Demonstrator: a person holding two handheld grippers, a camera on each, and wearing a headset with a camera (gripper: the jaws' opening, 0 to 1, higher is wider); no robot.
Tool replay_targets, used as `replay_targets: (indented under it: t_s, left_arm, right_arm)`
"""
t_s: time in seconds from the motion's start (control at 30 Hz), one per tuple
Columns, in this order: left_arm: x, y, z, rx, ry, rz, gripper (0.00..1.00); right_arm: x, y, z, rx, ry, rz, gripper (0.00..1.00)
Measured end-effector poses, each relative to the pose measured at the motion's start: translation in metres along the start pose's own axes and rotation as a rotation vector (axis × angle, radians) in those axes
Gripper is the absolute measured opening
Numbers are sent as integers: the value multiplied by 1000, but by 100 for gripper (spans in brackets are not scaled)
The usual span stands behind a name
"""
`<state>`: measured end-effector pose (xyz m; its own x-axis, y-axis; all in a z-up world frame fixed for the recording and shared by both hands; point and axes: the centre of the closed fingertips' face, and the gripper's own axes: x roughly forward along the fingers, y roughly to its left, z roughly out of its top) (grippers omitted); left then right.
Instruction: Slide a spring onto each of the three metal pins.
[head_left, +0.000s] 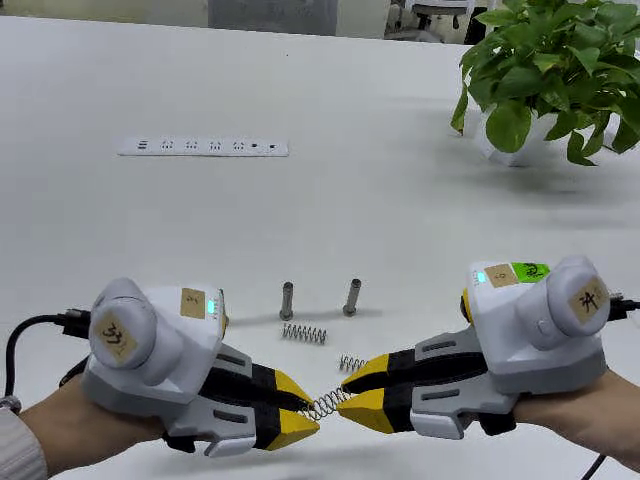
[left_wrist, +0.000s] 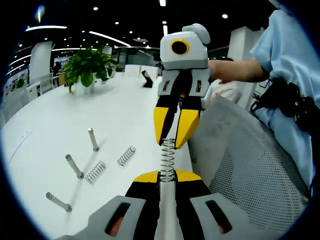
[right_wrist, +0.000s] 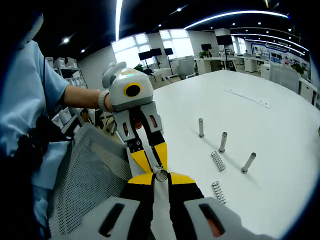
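A spring (head_left: 326, 403) hangs in the air near the table's front edge, stretched between my two grippers. My left gripper (head_left: 308, 412) is shut on one end and my right gripper (head_left: 345, 400) is shut on the other, tip to tip. In the left gripper view the spring (left_wrist: 167, 157) runs from my own jaws up to the right gripper (left_wrist: 171, 145). Two metal pins (head_left: 287, 300) (head_left: 352, 296) stand upright just beyond the grippers. Three pins (right_wrist: 201, 127) (right_wrist: 223, 142) (right_wrist: 248, 162) appear in the right gripper view. Two loose springs (head_left: 304, 333) (head_left: 352, 363) lie near them.
A white power strip (head_left: 203, 147) lies at the far left of the white table (head_left: 400, 200). A potted plant (head_left: 545, 70) stands at the back right. A mesh chair (left_wrist: 250, 165) is below the grippers beside the table edge.
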<state>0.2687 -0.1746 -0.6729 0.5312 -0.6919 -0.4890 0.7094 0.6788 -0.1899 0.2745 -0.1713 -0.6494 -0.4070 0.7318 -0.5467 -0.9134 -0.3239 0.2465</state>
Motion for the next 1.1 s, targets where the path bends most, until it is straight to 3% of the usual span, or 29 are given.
replay_targets:
  t_s: [0.37, 1.0, 1.1]
  left_arm:
    - [5, 3, -4, -35, 25, 0, 9]
    - [7, -2, 2, -9, 14, 4, 9]
    - [8, -4, 5, -2, 5, 9, 9]
  right_arm:
    - [1, 4, 8, -93, 44, -18, 12]
    - [0, 9, 13, -165, 98, 3, 12]
    - [-5, 9, 18, -202, 119, 15, 22]
